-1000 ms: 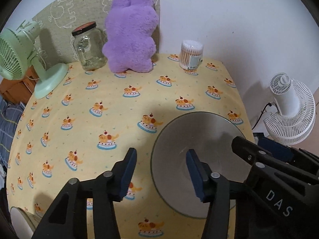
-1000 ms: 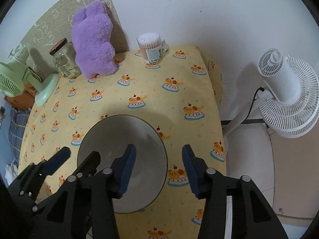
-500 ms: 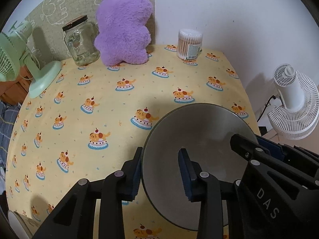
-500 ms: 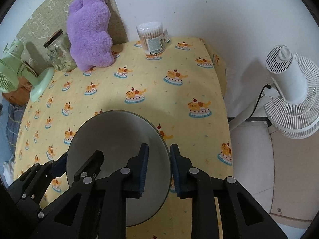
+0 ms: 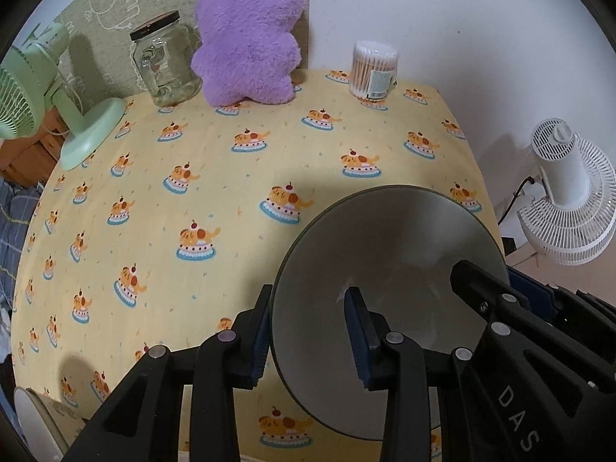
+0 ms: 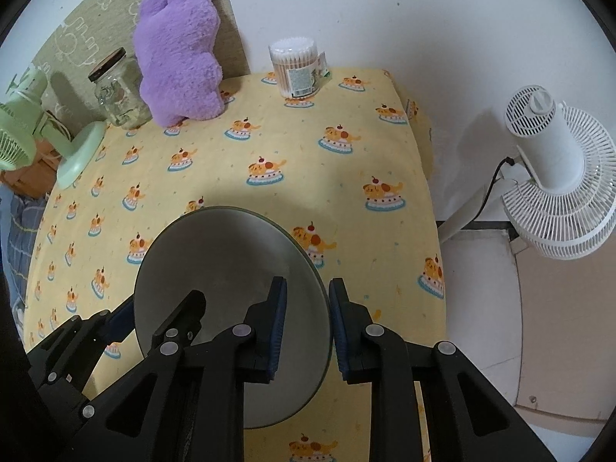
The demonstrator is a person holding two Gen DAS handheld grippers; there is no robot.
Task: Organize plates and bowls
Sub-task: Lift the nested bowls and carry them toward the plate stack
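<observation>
1. The grey bowl (image 5: 389,269) sits tilted near the right front part of the surface (image 5: 231,177), which is covered by a yellow cloth printed with cakes. It is gripped at two opposite sides of its rim. The left tool (image 5: 308,331) is clamped on the left rim, one pad outside the wall and one inside. The right tool (image 6: 306,319) is clamped on the right rim in the same way. Both sets of jaws have just been closing, with the rim between them.

2. A thin rim grip could slip. The bowl wall looks smooth and sloped, so the pads may slide up and off if either tool pulls outward or lifts faster than the other.

3. Uneven lifting could twist the bowl. If the two hands rise at different rates, the bowl would pivot on one grip and might drop onto the surface or over its right edge, where the white floor fan (image 6: 558,177) stands below.

4. The cloth could bunch. If the bowl is dragged rather than lifted, the fabric could be pulled along with it.

5. A wide swing toward the back could knock the cotton swab container (image 5: 372,70), the glass jar (image 5: 166,64) or the purple plush toy (image 5: 250,34), all of which stand along the wall. The green desk fan (image 5: 42,96) stands at the far left.

6. A pale rim of another dish (image 5: 34,419) shows at the near left corner. If that is the stacking target, the long carry across raises the slip risk.
</observation>
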